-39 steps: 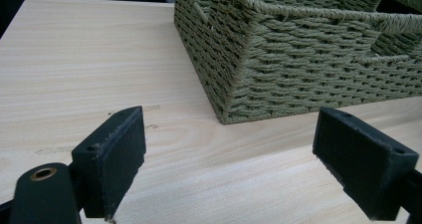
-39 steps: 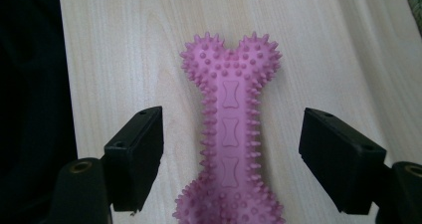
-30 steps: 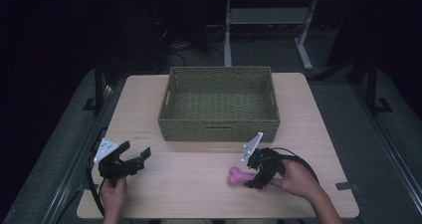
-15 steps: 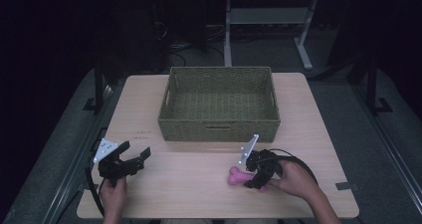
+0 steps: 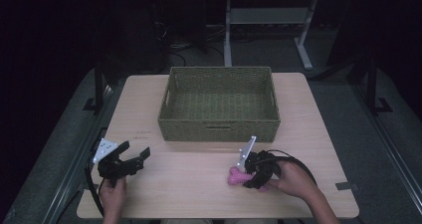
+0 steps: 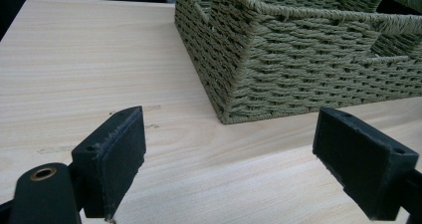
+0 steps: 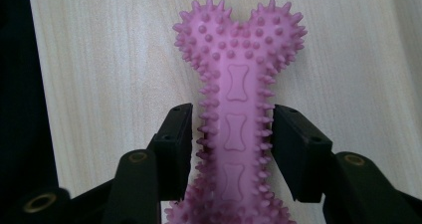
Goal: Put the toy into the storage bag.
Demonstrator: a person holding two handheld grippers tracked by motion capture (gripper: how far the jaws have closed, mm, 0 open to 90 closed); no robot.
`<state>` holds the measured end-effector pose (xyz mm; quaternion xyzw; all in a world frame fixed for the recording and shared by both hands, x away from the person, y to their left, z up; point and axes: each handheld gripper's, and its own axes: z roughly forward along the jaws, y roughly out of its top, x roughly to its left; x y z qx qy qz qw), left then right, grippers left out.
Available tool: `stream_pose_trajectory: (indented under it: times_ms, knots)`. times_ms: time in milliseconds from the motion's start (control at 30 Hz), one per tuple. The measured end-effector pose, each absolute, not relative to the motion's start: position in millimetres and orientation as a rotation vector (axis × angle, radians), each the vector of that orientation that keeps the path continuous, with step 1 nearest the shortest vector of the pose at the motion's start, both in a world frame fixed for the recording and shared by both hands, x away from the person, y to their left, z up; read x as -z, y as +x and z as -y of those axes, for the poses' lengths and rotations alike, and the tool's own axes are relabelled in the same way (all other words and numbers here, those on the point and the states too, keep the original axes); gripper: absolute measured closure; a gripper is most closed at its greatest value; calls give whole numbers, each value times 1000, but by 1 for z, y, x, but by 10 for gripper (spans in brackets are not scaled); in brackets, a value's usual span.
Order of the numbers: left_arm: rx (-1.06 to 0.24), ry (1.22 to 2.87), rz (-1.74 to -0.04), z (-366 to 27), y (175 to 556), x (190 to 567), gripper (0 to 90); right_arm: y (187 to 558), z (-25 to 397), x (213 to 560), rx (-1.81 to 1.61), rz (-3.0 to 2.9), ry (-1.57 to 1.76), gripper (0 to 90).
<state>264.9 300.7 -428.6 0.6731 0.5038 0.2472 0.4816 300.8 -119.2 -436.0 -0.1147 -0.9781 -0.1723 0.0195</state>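
Grasp step in hand. Right gripper straddles the shaft of a pink spiked bone toy lying flat on the table, near the front edge, well short of the woven basket. Its fingers press the spikes on both sides; gripping, or a hair short of it, by my read. Toy not yet lifted.

Left gripper idle at the front left corner, fingers spread wide with nothing between them, pointing toward the basket's near corner.

Next move, likely: firm the squeeze, lift straight up, carry forward over the basket's front wall, release inside. Soft spikes may let the toy twist.
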Motion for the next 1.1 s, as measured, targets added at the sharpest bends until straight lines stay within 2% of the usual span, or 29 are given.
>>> stream_pose_trajectory:
  times_ms: [800,1100]
  knots:
    - [-602,1635,-1229,-301,265,428,128,300,116,436,466,3057,-305,579]
    - [-600,1639,-1227,-300,265,428,128,306,116,424,511,3039,-287,582]
